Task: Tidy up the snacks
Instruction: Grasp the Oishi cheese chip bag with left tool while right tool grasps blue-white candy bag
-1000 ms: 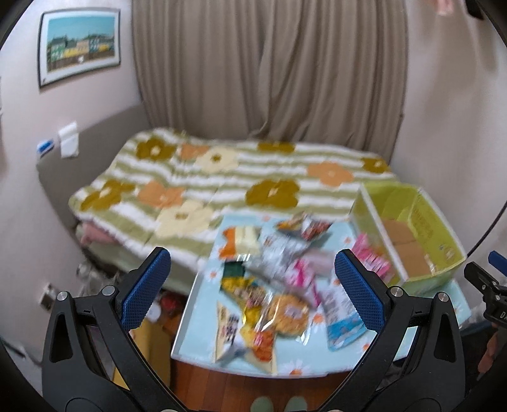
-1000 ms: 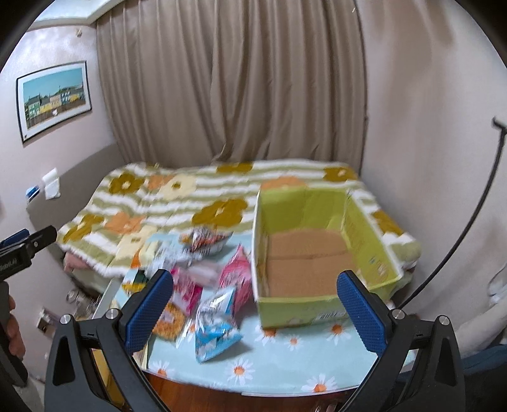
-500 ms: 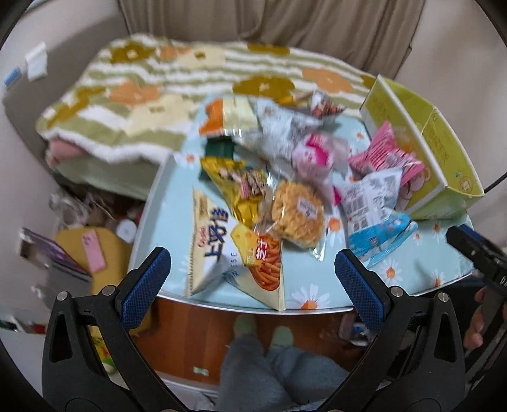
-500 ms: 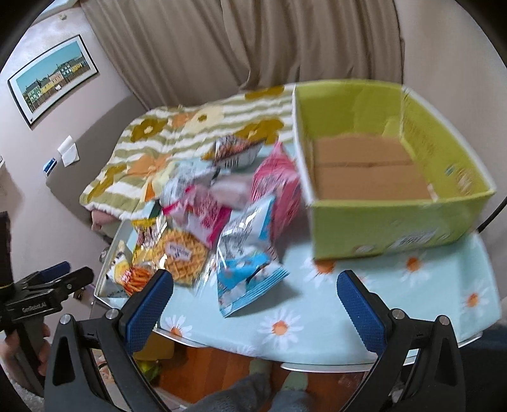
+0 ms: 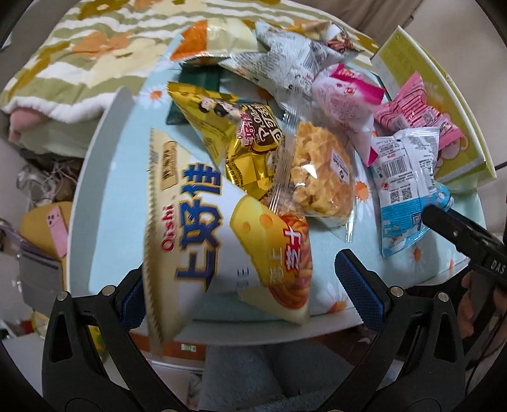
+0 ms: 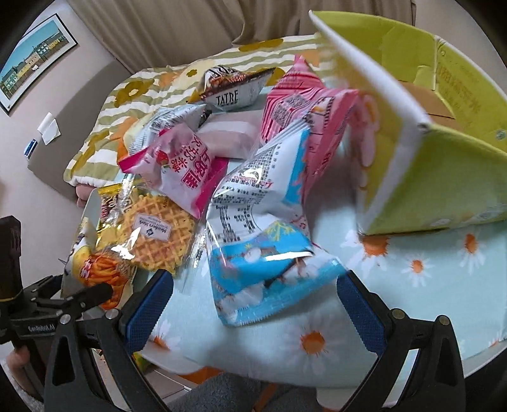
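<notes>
"Oishi" plus large blue Chinese characters on white chip bag; "TATRE" on white-and-brown packet; "GenRobot.AI" on left gripper body; "DAS" on right gripper; pink Chinese characters on pink-white bag

It was a home bedroom: a bed under a flowered blanket stood behind the tabletop, with drawn curtains and a framed picture on the wall.

Tablecloth: pale blue, white-orange daisies
Box: lime green
Blanket: green-white stripes, orange flowers
Finger pads: blue
</notes>
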Available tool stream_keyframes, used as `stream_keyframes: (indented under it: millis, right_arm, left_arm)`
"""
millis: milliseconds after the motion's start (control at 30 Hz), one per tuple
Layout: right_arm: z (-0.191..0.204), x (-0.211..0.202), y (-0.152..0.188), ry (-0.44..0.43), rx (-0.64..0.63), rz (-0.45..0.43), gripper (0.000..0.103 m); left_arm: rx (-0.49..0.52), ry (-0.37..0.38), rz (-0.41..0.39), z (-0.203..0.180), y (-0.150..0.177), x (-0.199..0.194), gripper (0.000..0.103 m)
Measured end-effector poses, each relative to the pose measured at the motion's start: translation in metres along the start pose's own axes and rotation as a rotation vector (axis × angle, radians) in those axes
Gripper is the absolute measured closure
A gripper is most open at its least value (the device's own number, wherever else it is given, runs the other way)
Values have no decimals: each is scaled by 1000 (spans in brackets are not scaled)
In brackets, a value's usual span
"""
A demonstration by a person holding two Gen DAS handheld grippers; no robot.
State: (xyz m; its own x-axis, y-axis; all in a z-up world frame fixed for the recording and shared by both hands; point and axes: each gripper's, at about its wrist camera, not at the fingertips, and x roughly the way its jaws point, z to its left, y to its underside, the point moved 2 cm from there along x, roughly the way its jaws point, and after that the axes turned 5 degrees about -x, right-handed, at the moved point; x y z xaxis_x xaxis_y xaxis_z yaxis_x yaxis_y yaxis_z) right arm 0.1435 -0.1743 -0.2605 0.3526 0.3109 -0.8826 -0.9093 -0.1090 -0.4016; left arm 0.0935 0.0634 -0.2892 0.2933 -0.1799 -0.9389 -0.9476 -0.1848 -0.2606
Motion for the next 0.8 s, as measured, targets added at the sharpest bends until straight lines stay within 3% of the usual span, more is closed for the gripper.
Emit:
stream_keyframes:
  millis: [167, 267, 400, 533, 633, 800]
  right_arm:
    - [0, 13, -9, 0, 8, 6, 0]
    - [3, 17, -11, 11, -3, 3, 0]
    - [4, 28, -16, 13, -6, 5, 0]
    - [5, 32, -18, 17, -8, -1, 1]
    - [7, 34, -20, 18, -17, 11, 21]
    - [6, 32, -19, 31, -12, 11, 32]
  left_arm:
    - [29, 7, 10, 0, -5, 9, 3]
    - [33, 4, 10, 3, -8, 10, 18]
    - [22, 33, 14, 11, -8, 10, 29]
    - [12, 56, 14, 16, -8, 9, 33]
    - [5, 64, 12, 22, -9, 7, 36]
    - [-3, 65, -5, 22, -4, -1, 37]
